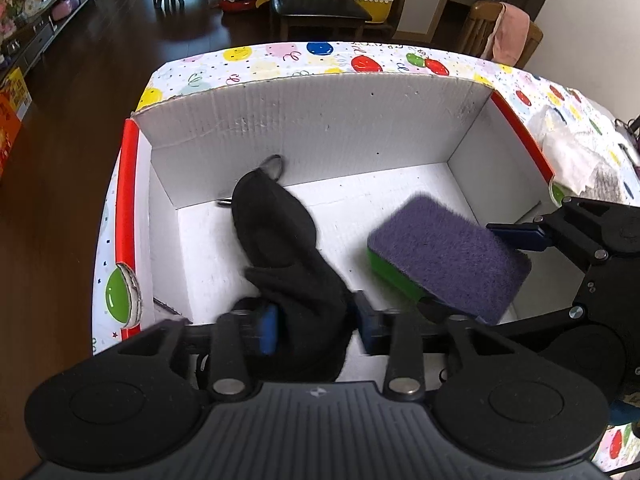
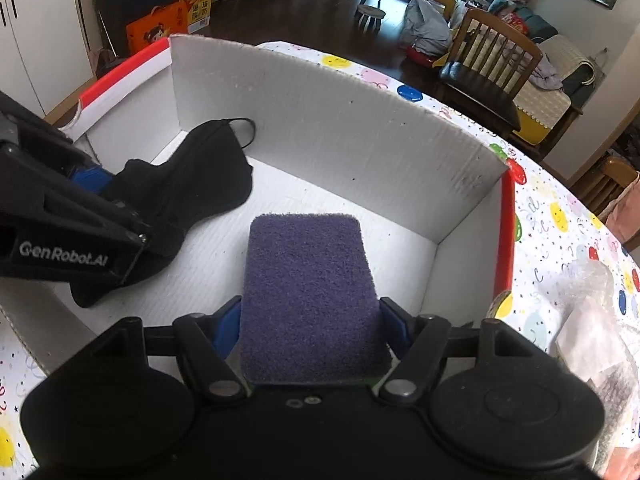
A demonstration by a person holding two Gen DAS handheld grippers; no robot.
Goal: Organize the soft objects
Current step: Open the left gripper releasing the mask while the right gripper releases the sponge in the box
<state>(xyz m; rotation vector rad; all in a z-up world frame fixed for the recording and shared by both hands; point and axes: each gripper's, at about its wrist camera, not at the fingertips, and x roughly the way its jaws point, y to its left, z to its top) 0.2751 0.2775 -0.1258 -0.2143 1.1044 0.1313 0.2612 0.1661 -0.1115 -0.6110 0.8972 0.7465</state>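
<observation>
You are holding both grippers tilted steeply down into the white corrugated box [image 1: 340,128], which is sitting on the balloon-print tablecloth [image 1: 256,58]. Your left gripper [image 1: 316,326] is reaching in on the box's left side; its blue pads [image 1: 269,330] are standing apart on either side of the black fabric mask [image 1: 276,240], and the cloth is lying slack between them with a gap showing at the right pad, so nothing is being squeezed. The mask is soft, matte and crumpled, draping across the box floor with its ear loop [image 2: 246,130] curling against the far wall. Your right gripper [image 2: 310,330] is clamping the sponge [image 2: 308,296] by its long sides, both pads pressing into it. The sponge is a rounded rectangular block with a fuzzy purple scouring face on top and a green foam layer [image 1: 394,276] beneath, and it is sitting low inside the box toward the right side. The box walls are showing fluted ridges and a red trim [image 1: 128,196] along the outer rim. The near end of the mask is disappearing behind the left gripper's body, and the sponge's near edge is hidden under the right gripper's housing. Whether the sponge is touching the floor you cannot tell from either view. A crinkled clear plastic wrapper [image 2: 592,320] is lying outside the box on the cloth, its contents hard to make out.
</observation>
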